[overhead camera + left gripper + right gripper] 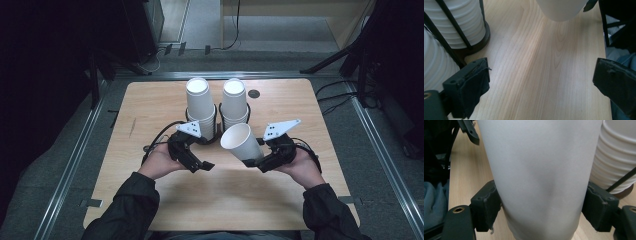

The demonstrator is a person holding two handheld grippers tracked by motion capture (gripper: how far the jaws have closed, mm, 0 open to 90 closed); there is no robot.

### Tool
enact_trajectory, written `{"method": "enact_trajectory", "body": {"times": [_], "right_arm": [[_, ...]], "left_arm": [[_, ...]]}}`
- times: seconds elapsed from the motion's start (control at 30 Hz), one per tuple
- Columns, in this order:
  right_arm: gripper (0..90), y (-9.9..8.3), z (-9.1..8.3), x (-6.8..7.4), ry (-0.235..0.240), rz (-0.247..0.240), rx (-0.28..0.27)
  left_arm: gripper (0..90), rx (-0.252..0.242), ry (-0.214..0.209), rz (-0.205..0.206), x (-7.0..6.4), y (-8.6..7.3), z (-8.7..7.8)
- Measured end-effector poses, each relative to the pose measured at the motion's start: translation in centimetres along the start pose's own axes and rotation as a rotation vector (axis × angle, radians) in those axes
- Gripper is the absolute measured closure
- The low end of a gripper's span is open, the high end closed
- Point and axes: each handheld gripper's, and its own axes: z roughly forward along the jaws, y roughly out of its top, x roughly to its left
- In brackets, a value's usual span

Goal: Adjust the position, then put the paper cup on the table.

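The single paper cup [242, 141] is plain white, inside and out, with no print. The two cup stacks [200, 102] are white too, ribbed with thin grey shadow lines where rims overlap, and stand in black wire holders [461, 37]. Both grippers [200, 165] are matt black, each topped by a pale grey plate with small dark dots. The tabletop [220, 200] is light wood with fine darker grain lines.
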Motion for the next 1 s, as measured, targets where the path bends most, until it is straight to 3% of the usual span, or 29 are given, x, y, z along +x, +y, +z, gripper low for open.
{"method": "enact_trajectory", "body": {"times": [0.37, 0.43, 0.6, 0.77, 0.83, 1.0], "right_arm": [[23.1, 0.6, 0.7, -0.2, 0.033, -0.011, -0.016], [23.1, 0.7, 0.8, -0.2, 0.039, -0.008, -0.023], [23.0, 0.7, 1.1, -0.2, 0.051, -0.006, -0.024], [23.0, 0.6, 1.4, -0.1, 0.056, -0.012, -0.020], [23.0, 0.7, 1.5, 0.0, 0.058, -0.015, -0.020], [23.0, 0.7, 2.2, 0.3, 0.069, -0.020, -0.015]], "left_arm": [[1.7, -0.096, -0.011, -0.020, -0.9, 0.3, -0.2], [1.7, -0.124, -0.020, -0.042, -1.0, 0.4, -0.2], [1.7, -0.145, -0.033, -0.064, -0.9, 0.7, 0.0], [1.7, -0.153, -0.030, -0.050, -1.0, 1.3, 0.7], [1.6, -0.167, -0.023, -0.071, -1.0, 1.4, 0.8], [1.6, -0.217, -0.062, -0.084, -0.9, 1.6, 0.7]]}}
